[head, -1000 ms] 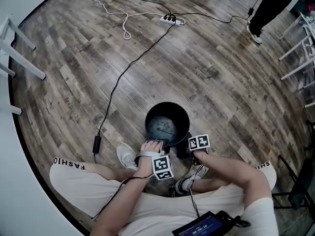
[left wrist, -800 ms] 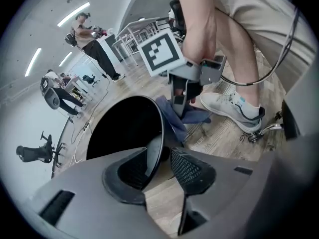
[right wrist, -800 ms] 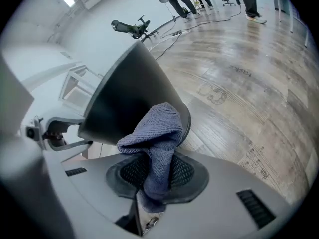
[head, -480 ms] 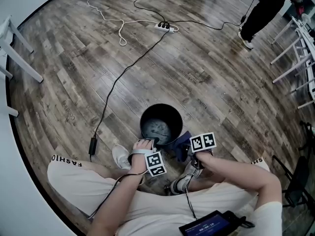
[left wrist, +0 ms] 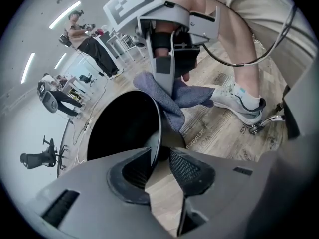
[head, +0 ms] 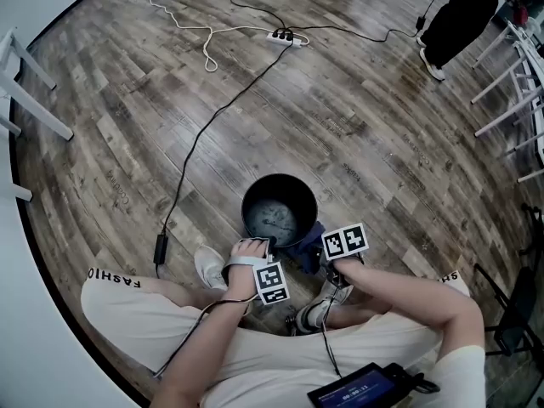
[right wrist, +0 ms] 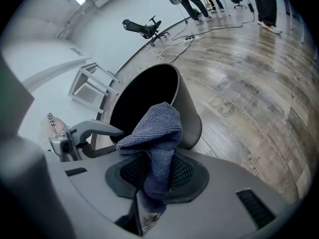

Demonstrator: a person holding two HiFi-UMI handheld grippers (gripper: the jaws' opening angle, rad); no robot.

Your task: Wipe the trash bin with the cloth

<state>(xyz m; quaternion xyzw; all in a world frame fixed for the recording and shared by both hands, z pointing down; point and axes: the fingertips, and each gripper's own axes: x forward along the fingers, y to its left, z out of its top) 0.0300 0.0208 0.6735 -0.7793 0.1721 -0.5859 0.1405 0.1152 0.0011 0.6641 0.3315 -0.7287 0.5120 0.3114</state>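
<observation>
The black trash bin [head: 279, 211] stands on the wood floor between the wearer's feet. My left gripper [head: 262, 246] straddles its near rim [left wrist: 157, 133], one jaw inside and one outside. Its jaws have just been closing, with the bin wall between them. My right gripper [head: 310, 249] is shut on a blue-grey cloth [head: 306, 238], which bunches above the jaws [right wrist: 157, 133]. It hangs by the bin's near right outer wall [right wrist: 189, 111], close to the rim. In the left gripper view the right gripper [left wrist: 167, 68] holds the cloth [left wrist: 172, 101] just beyond the rim.
A black cable with an adapter [head: 159, 247] runs from the bin's left to a power strip [head: 280, 35]. White furniture legs [head: 25, 92] stand far left, white chairs [head: 510, 83] far right. A person [head: 459, 11] stands at top right. Shoes [head: 211, 268] flank the bin.
The right gripper has risen with the cloth, from low beside the bin's near right wall to near its rim. The left gripper has stayed on the near rim.
</observation>
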